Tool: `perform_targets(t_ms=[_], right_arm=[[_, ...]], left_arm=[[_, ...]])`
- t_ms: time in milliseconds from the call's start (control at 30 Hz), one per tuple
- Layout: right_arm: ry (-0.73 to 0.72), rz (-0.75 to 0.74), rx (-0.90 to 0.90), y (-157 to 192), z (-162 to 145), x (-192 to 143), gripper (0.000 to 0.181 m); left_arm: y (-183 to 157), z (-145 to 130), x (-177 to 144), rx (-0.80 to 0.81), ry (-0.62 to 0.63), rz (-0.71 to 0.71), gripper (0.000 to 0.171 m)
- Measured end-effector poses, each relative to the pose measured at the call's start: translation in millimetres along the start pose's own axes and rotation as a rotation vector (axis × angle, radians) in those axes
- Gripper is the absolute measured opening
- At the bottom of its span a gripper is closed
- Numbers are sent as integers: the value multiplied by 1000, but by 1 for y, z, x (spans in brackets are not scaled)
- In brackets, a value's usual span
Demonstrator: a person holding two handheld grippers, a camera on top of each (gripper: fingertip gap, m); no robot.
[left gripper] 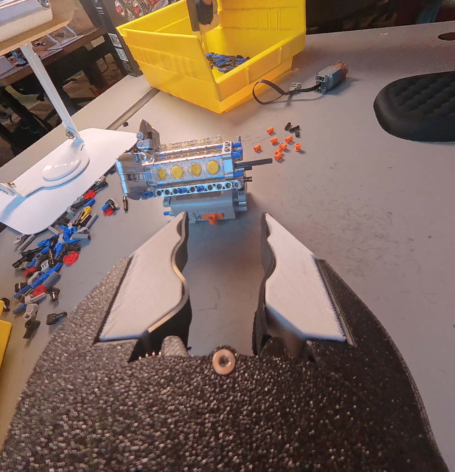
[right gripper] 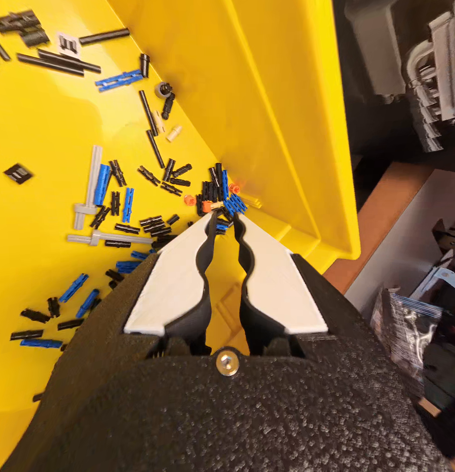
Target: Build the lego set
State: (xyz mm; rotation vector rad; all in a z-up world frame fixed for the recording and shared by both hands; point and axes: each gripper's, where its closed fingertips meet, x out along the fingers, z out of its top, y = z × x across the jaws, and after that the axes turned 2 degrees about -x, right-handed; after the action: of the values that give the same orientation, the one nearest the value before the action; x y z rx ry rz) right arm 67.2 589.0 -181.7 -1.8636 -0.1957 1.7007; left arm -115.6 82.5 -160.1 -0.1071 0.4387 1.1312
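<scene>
Right gripper (right gripper: 222,217) fingertips among heaped pins (right gripper: 216,194), grip unclear

Your right gripper (right gripper: 222,217) reaches into the corner of the yellow bin (right gripper: 272,127), and its fingertips cover the small pins (right gripper: 216,196) heaped there, so you cannot tell whether anything is caught between them. Right of the bin, the grey shelving (right gripper: 436,76) and a dark plastic bag (right gripper: 405,329) are blurred. In your left view, the bin's far wall (left gripper: 259,15) runs off the top edge.
</scene>
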Motion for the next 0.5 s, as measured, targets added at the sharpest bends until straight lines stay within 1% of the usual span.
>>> perform_targets(t_ms=[67,200,267,333,400,433,467,500], right_arm=[[56,-24,-23,-4,-3,8,12],[91,-14,-52,0,-1,16,11],[82,-20,-79,2,2,18,6],[45,8,-85,7,7,17,2],[-28,106,-48,19,18,10,5],[-68,170,-25,26,24,3,11],[-102,208,-1,29,29,-2,12],[-130,213,11,27,33,-8,12]], left_arm=[[1,0,0,-9,-4,-4,54],[2,1,-1,-22,-9,-11,54],[2,1,-1,-26,-11,-12,54],[2,2,-1,-28,-13,-13,54],[2,2,-1,-28,-12,-14,54],[2,1,-1,-27,-12,-15,54],[2,1,-1,-27,-11,-15,54],[1,1,-1,-26,-10,-15,54]])
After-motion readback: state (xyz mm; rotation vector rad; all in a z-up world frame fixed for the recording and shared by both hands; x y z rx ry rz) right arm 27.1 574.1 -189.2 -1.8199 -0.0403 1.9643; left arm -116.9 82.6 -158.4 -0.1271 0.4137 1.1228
